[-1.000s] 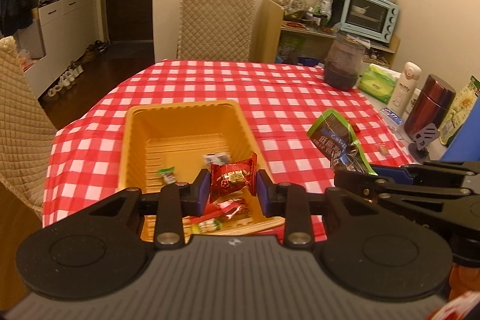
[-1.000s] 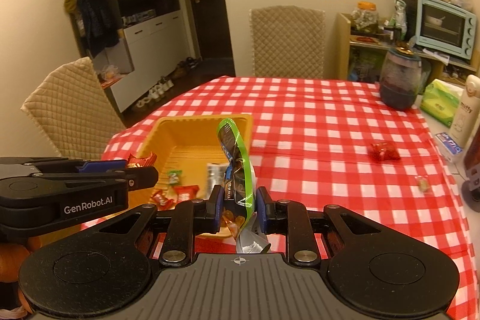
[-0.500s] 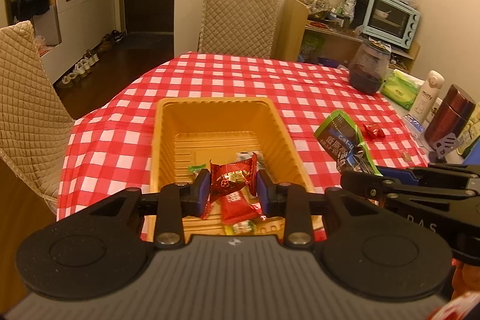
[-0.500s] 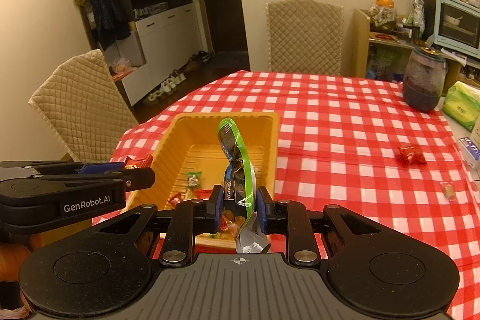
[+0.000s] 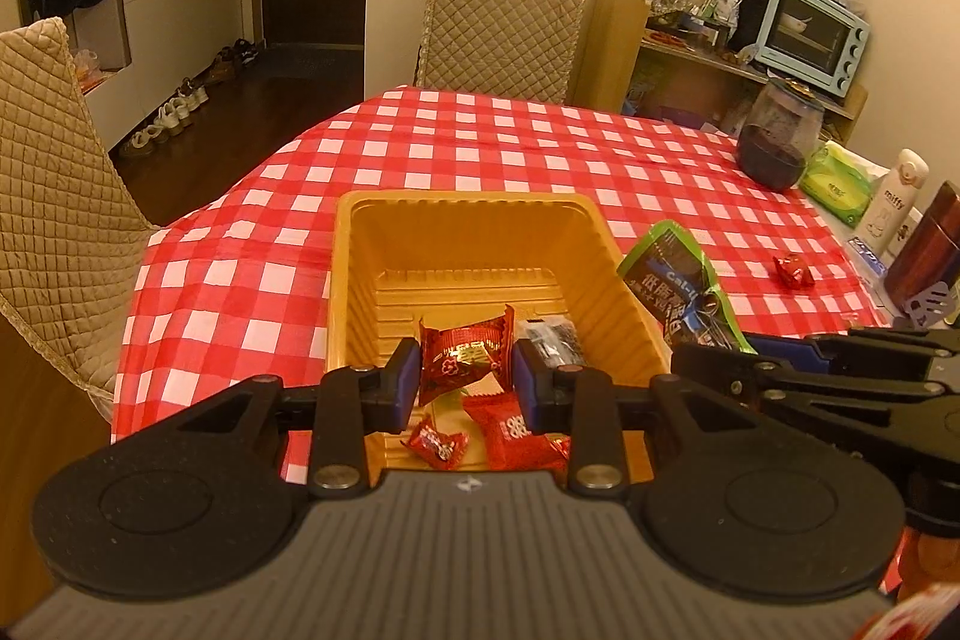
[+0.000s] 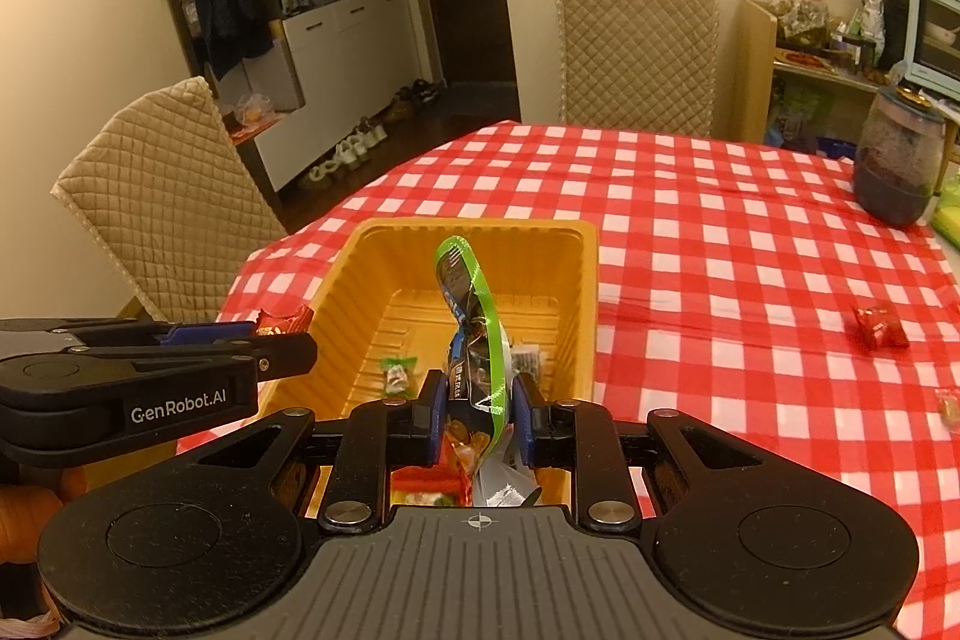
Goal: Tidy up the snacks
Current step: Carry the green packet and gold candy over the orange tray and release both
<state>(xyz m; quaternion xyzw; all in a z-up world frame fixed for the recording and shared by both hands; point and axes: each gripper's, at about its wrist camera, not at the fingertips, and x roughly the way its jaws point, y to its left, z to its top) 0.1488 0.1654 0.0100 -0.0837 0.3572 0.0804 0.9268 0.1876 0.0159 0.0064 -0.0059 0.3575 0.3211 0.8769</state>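
A yellow plastic tray [image 5: 354, 280] [image 6: 576, 280] sits on the red-checked tablecloth with several small wrapped sweets inside. My left gripper [image 5: 463, 379] is shut on a red wrapped candy [image 5: 465, 355], held over the tray's near end. My right gripper [image 6: 477, 412] is shut on a green-edged dark snack packet [image 6: 474, 328] [image 5: 681, 280], held upright above the tray's near right part. From the right wrist view the left gripper [image 6: 288, 334] shows at the left with its candy. Another red candy [image 5: 793, 271] [image 6: 879, 328] lies on the cloth to the right, with a small pale sweet [image 6: 947, 403] nearer the edge.
A dark jar [image 5: 777, 142], a green tissue pack [image 5: 837, 181], a white bottle [image 5: 897, 193] and a brown flask [image 5: 927, 250] stand along the table's right side. Quilted chairs [image 5: 498, 22] [image 6: 162, 202] stand at the far and left edges. A shelf with an oven lies beyond.
Both grippers have moved forward and slightly down over the tray, each keeping hold of its snack. The tray now lies directly below both.
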